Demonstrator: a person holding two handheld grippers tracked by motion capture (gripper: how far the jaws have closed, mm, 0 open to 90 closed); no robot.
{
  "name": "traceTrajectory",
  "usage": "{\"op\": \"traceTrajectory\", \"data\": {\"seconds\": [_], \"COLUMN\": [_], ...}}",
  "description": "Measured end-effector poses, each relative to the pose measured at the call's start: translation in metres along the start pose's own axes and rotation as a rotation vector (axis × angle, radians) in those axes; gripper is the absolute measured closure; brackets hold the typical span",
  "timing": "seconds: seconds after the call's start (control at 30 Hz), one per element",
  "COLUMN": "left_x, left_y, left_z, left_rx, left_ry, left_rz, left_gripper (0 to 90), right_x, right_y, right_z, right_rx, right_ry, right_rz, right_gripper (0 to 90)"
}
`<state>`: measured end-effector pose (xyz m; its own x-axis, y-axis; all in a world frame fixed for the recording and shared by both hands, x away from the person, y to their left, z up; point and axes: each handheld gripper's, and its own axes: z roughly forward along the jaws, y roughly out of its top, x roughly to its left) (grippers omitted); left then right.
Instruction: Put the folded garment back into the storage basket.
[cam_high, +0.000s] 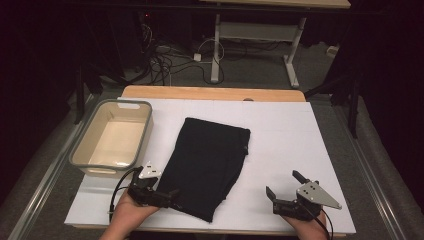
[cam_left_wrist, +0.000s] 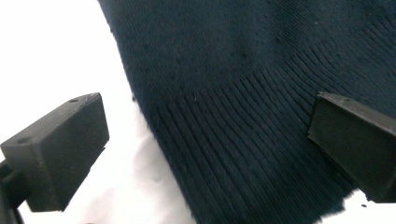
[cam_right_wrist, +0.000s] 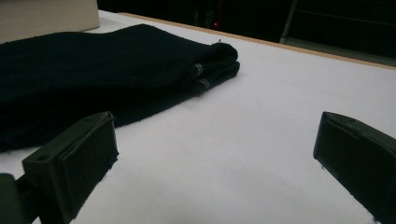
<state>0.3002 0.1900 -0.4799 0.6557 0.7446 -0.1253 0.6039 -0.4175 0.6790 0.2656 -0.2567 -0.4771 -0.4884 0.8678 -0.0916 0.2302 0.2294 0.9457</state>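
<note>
- A dark room with cables on the floor lies behind a desk (cam_high: 280, 125) covered by a white sheet.
- A folded dark knit garment (cam_high: 207, 162) lies flat near the middle of the desk, running from the centre down toward the near edge.
- A beige basin (cam_high: 113, 138) with a grey rim stands at the left, just beside the garment, apart from it.
- The left gripper (cam_high: 167, 196) sits at the near left corner of the garment; in the left gripper view its jaws stand wide apart, one over the white sheet, the other over the ribbed hem (cam_left_wrist: 261, 154), clamping nothing.
- Whether its jaws touch the cloth cannot be told.
- The right gripper (cam_high: 285, 186) is over bare sheet, well apart from the garment's right side, jaws wide and empty; the right gripper view shows the garment (cam_right_wrist: 93, 70) off to its left.
</note>
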Motion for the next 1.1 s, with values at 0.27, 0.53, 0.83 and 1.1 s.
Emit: {"op": "traceTrajectory", "data": {"seconds": [0.27, 0.53, 0.83, 1.1], "left_x": [0.005, 0.004, -0.002, -0.007], "left_y": [-0.008, -0.012, -0.013, -0.011], "left_z": [-0.004, -0.004, -0.002, -0.002], "left_rx": [0.004, 0.052, 0.036, 0.014], "left_ry": [-0.006, -0.023, -0.118, -0.148], "left_rz": [-0.024, -0.074, -0.09, -0.01], "left_gripper": [0.0, 11.0, 42.3, 64.9], "right_x": [0.008, 0.011, 0.015, 0.018], "right_y": [0.003, 0.005, 0.009, 0.008], "right_z": [0.01, 0.018, 0.026, 0.029], "right_rx": [0.007, 0.005, 0.01, 0.016], "right_ry": [0.022, 0.055, 0.063, 0.059], "right_rz": [-0.038, -0.061, -0.067, -0.06], "right_gripper": [0.1, 0.1, 0.1, 0.2]}}
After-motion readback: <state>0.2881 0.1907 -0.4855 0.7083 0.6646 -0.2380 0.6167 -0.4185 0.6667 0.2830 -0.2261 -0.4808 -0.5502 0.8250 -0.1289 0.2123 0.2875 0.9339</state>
